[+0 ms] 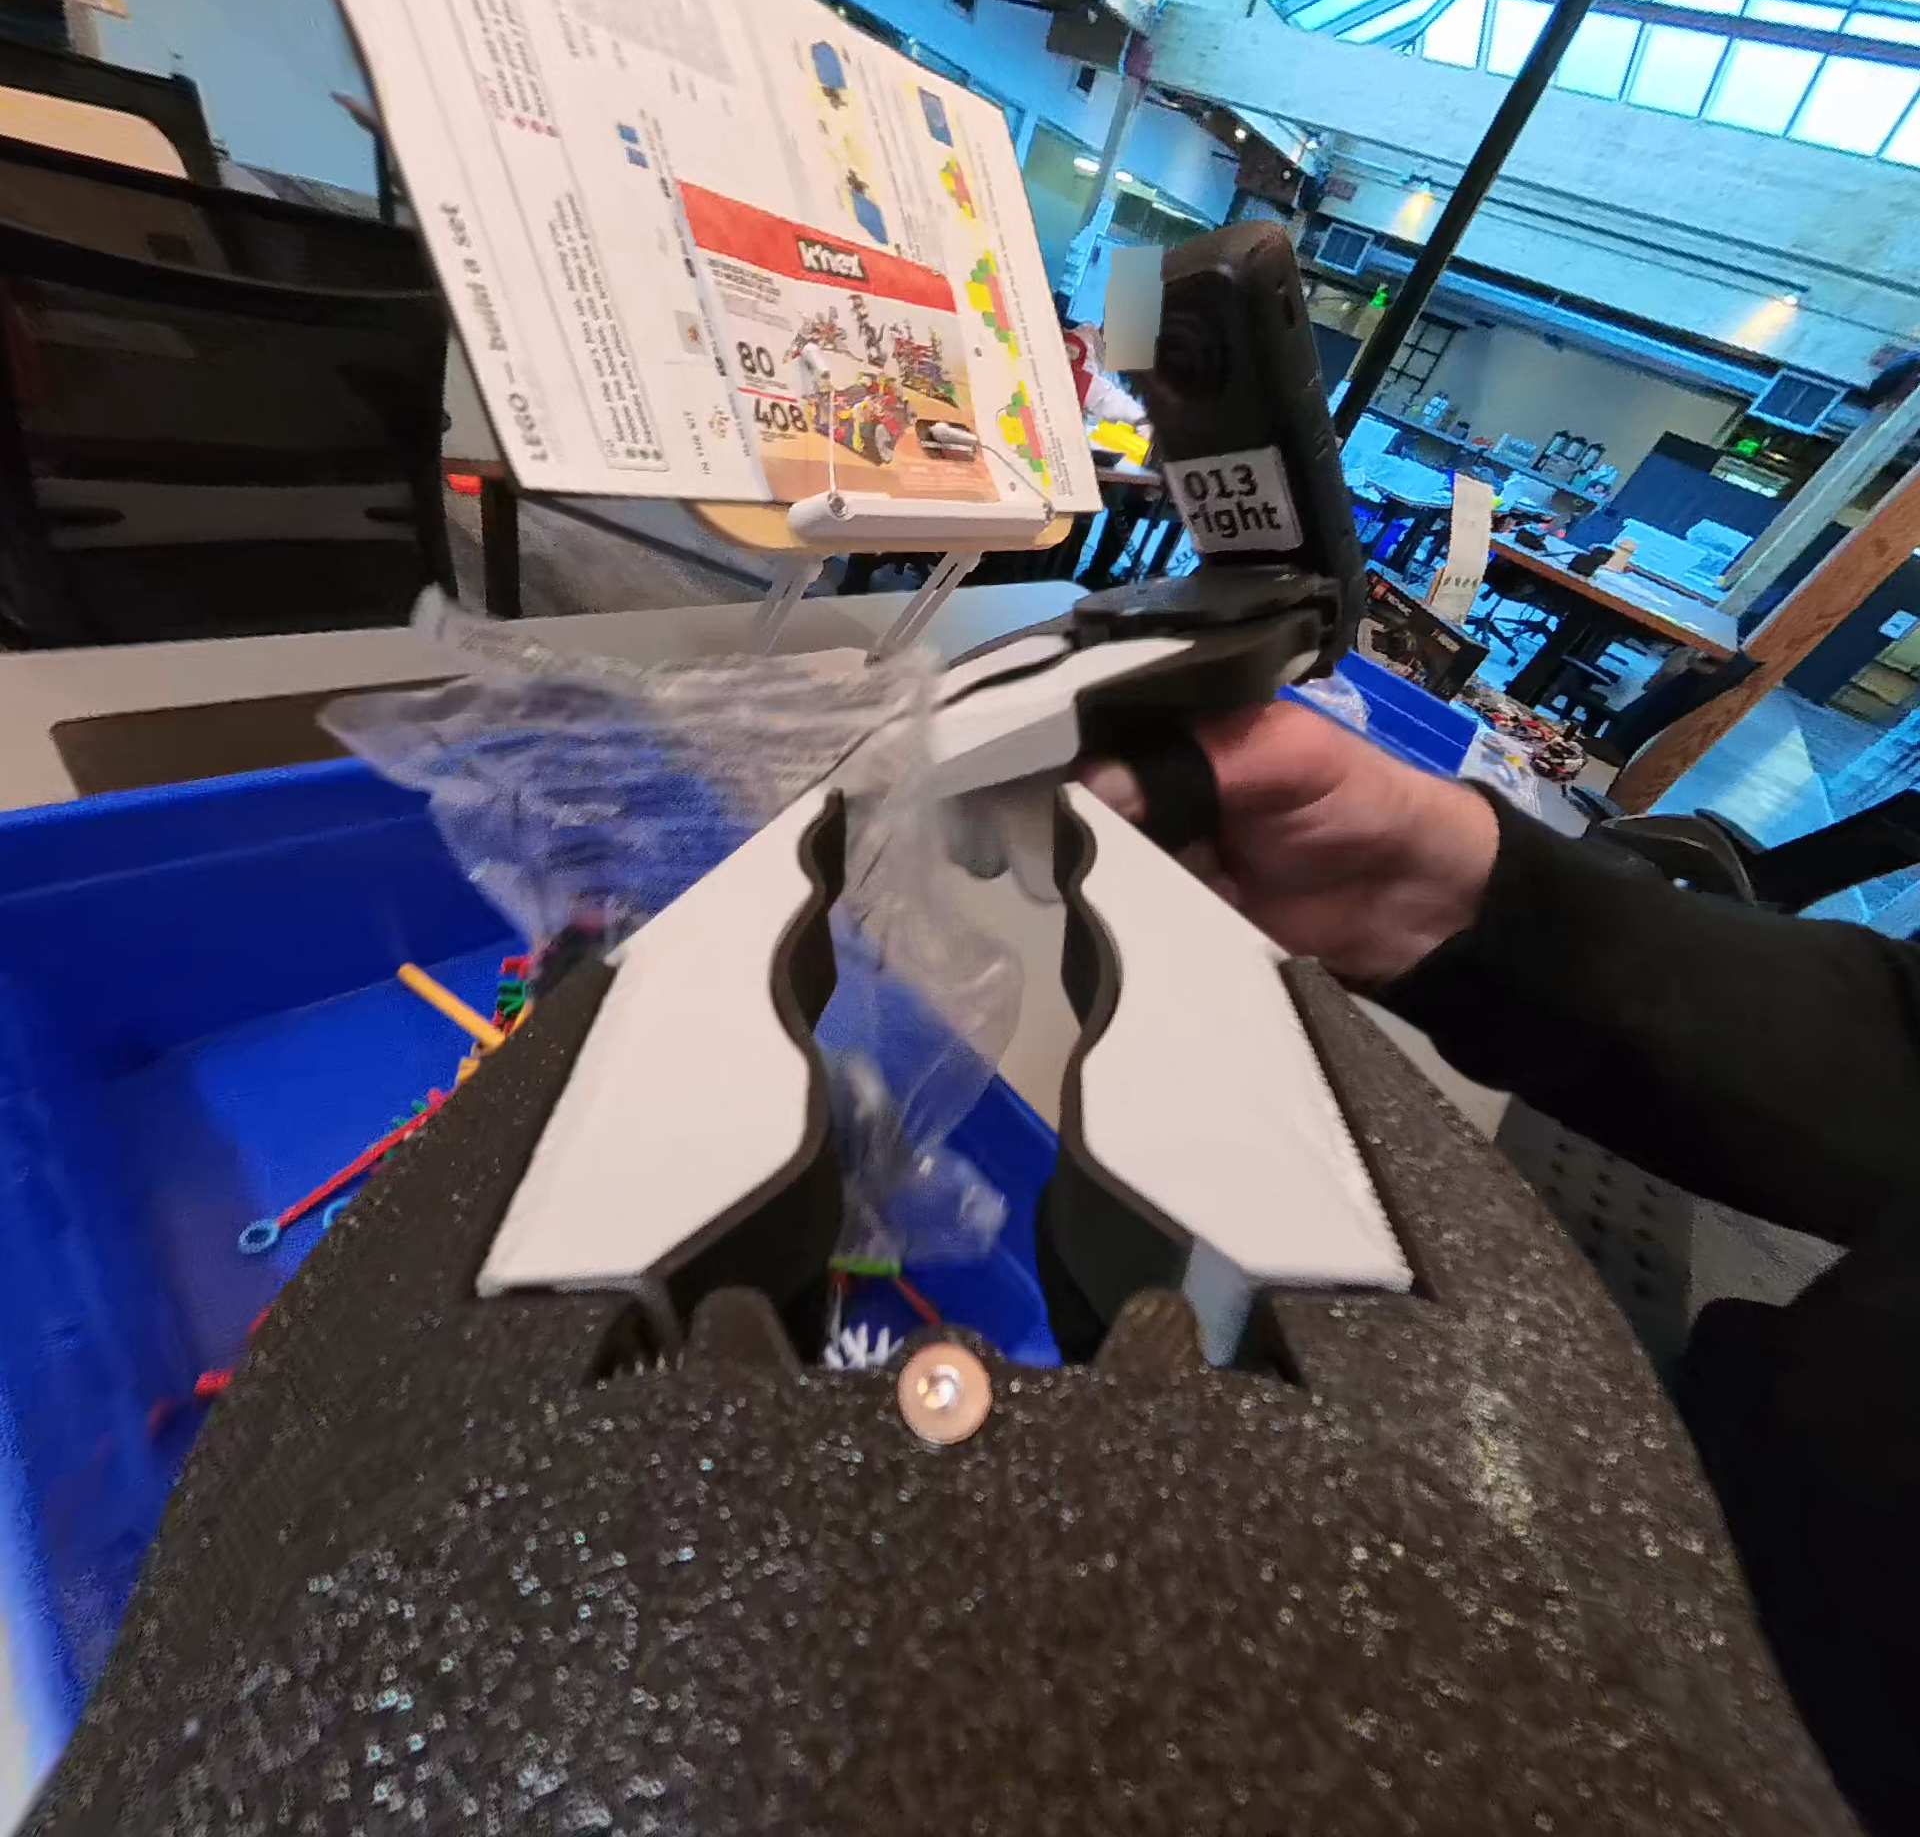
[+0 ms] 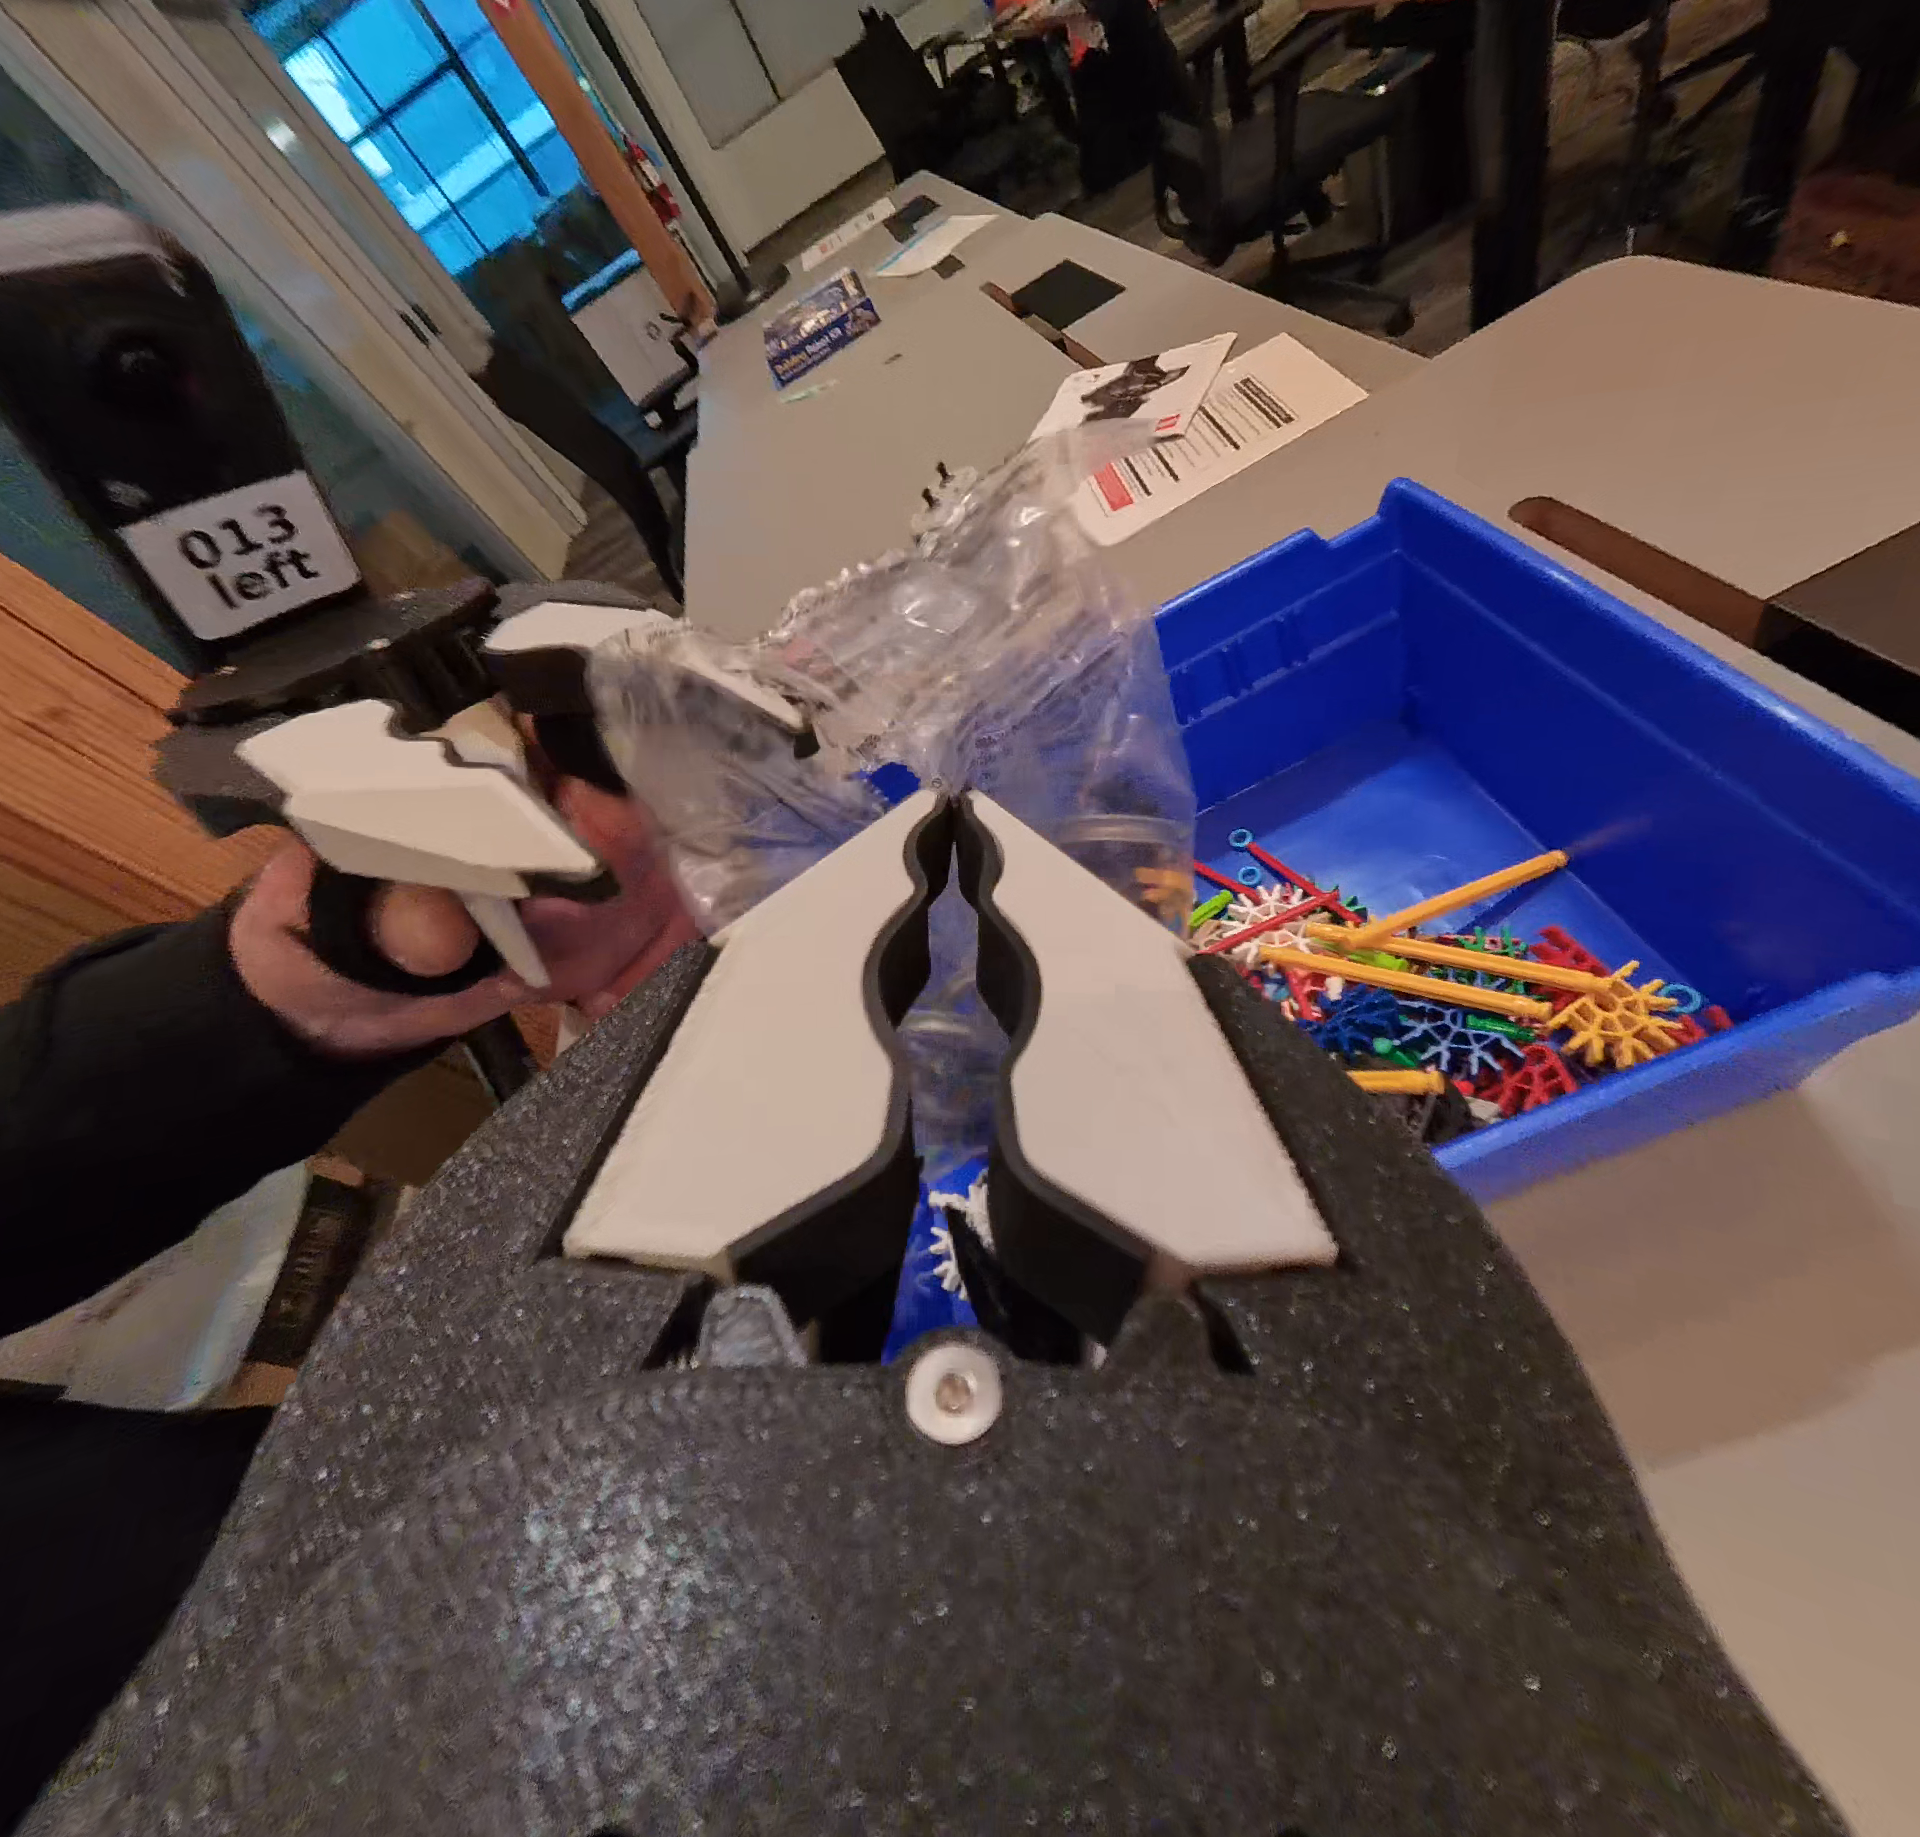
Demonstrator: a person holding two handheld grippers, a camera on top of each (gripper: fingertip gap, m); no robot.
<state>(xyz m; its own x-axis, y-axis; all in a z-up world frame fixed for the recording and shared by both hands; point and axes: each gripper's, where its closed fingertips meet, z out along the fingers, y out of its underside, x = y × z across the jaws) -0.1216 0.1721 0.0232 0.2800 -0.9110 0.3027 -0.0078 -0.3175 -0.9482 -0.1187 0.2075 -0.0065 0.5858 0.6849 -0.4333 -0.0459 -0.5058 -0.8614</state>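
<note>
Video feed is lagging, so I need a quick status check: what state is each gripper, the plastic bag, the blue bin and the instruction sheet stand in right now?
Left gripper: open, the bag between its fingers.
Right gripper: shut on the clear plastic bag.
Clear plastic bag: crumpled, held up over the bin, looks mostly emptied.
Blue bin: on the table, open-topped.
Construction-toy pieces: loose, piled in the bin's near end.
Instruction sheets: propped tilted on a stand.

A clear plastic bag (image 2: 935, 665) hangs over a blue bin (image 2: 1558, 748) of red, yellow, green and blue rods (image 2: 1434, 977).
</note>
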